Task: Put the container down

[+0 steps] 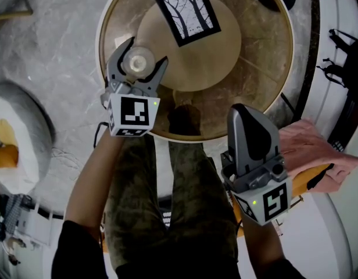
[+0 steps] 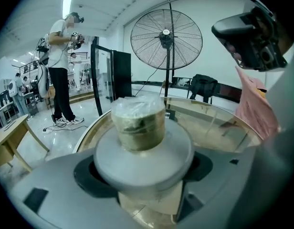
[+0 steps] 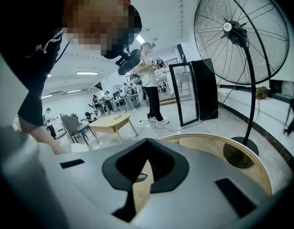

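We note a large, bright hall with a glossy pale floor. A tall fan [image 2: 166, 33] and a black cabinet [image 2: 121, 75] stand behind the work area, and a person [image 2: 59, 61] stands further back at the left. The work surface is a round counter [image 1: 266, 68] with a glass top over a wooden ring and a raised disc at its centre. A tree print [image 1: 186, 10] lies flat towards the far edge.

We find the left tongs [image 1: 149, 50] over the near left part of the counter, inside its edge. They are pinching the container [image 1: 137, 61], a clear round pot with a wide grey disc. The left gripper view shows the disc seated between the two jaws and the pot body [image 2: 139, 122] standing up from it with crinkled film on top. We cannot tell whether the container touches the glass.

We find the right tongs [image 1: 242, 110] off the counter, just outside its near right edge. Their jaws are pressed together at the tips with nothing between them. A pink cloth [image 1: 310, 150] lies to their right, clear of the counter.
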Demonstrator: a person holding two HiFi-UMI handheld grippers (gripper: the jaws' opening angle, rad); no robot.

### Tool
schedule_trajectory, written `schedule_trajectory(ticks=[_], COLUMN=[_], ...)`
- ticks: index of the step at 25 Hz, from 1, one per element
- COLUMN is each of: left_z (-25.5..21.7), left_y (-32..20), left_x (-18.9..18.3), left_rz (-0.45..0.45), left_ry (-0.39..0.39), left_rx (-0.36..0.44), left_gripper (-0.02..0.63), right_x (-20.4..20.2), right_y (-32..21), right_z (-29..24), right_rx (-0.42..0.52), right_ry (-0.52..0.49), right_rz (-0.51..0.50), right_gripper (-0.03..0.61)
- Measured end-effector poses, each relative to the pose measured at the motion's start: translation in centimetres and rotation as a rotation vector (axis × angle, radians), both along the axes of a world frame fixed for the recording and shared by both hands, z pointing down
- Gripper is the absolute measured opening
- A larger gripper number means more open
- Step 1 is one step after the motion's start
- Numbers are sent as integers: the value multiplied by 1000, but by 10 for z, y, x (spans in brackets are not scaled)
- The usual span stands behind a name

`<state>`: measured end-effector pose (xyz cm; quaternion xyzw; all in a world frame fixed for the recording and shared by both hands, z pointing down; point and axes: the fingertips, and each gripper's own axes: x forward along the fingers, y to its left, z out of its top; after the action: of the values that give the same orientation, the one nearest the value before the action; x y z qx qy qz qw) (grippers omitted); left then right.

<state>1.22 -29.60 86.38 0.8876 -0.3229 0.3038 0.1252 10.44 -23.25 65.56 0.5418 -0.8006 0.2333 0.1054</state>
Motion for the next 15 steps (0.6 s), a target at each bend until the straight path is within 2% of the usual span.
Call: schedule_trajectory(ticks=[7,15], left_z=[4,-5], left_y=[11,14], left_x=[-3,-15], left_rz=[48,5], left_ry=[-37,28], left_rx=[8,-12], left_gripper=[356,370], right_x=[-4,-13], right_y=[8,15], right_z=[-3,-8], right_rx=[-2,2], right_ry=[3,-1], right_rz=[-4,-7], right_gripper=[21,21])
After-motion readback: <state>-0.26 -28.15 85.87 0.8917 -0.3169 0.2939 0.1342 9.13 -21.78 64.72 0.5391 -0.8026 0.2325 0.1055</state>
